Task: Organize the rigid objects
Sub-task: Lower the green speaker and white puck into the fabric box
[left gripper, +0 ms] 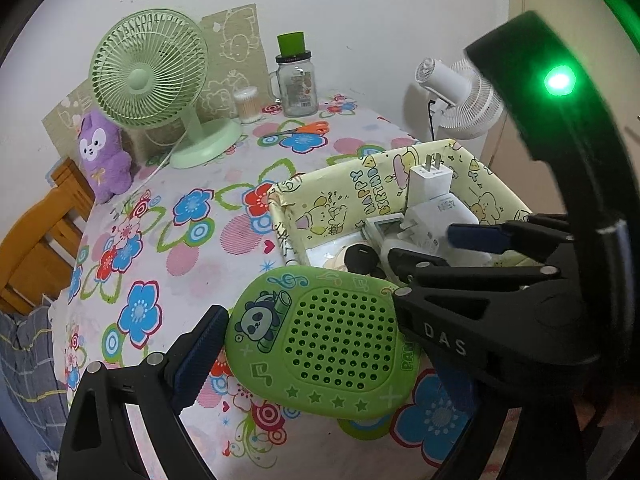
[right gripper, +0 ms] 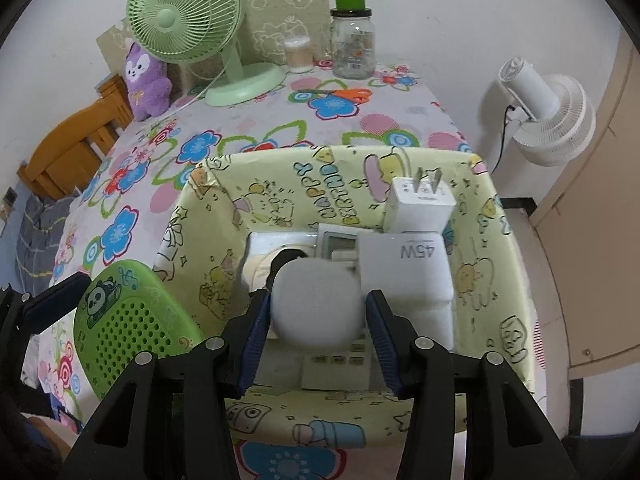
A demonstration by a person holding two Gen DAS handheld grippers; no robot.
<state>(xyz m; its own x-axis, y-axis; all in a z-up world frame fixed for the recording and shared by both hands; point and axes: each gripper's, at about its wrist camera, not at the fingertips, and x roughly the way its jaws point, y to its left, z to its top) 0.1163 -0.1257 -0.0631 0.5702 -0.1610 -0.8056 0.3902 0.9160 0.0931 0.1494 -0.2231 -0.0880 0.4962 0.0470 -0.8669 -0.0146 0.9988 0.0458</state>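
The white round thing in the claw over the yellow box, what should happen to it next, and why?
Probably the right claw should open and let the white round thing drop. It already hangs inside the yellow box, just above the chargers, so little remains but letting go.

The left gripper point(left gripper: 308, 344) holds a green panda case point(left gripper: 324, 344) beside the yellow box point(left gripper: 320, 204).

Both wrist views look down close at the yellow box point(left gripper: 320, 208) point(right gripper: 276, 196), sharing the floral table point(left gripper: 192, 240) point(right gripper: 240, 128).
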